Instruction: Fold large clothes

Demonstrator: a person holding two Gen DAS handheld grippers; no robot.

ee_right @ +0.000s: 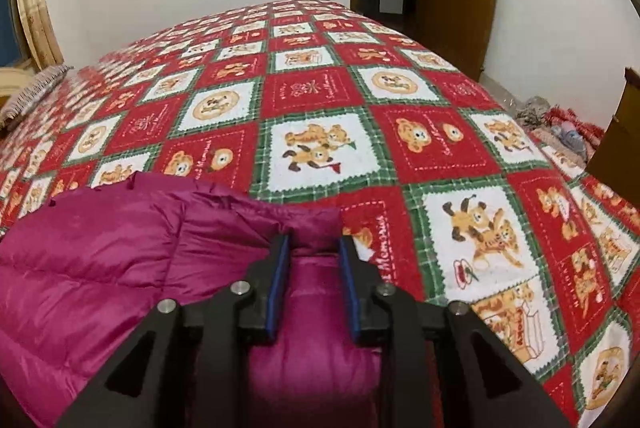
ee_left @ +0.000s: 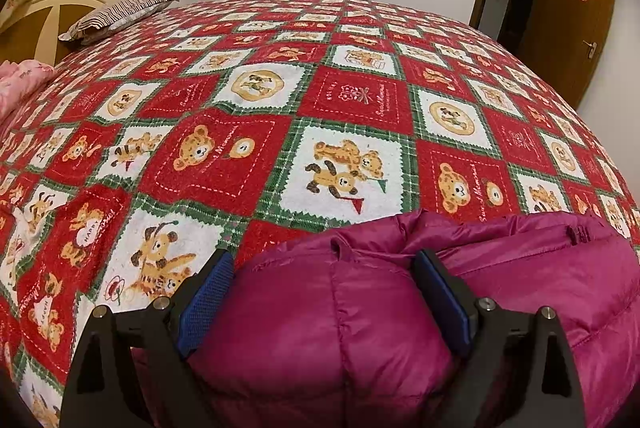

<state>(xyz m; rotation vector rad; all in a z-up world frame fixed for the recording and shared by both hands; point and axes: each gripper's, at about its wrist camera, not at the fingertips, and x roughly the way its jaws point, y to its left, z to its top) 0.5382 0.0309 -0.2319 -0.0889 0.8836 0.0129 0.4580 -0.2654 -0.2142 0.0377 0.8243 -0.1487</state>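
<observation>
Puffy magenta down jacket [ee_left: 352, 328] lies at the bed's [ee_left: 360, 100] near edge, light, soft and slippery I judge, so my wide left claw [ee_left: 324, 264] and narrower right claw [ee_right: 313, 248], both straddling its folds, should pinch seams.

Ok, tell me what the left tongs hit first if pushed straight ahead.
The magenta puffer jacket: its padding already bulges between the open left tongs. Past the jacket's edge lies only the bear-print bedspread, though depth is hard to judge.
</observation>
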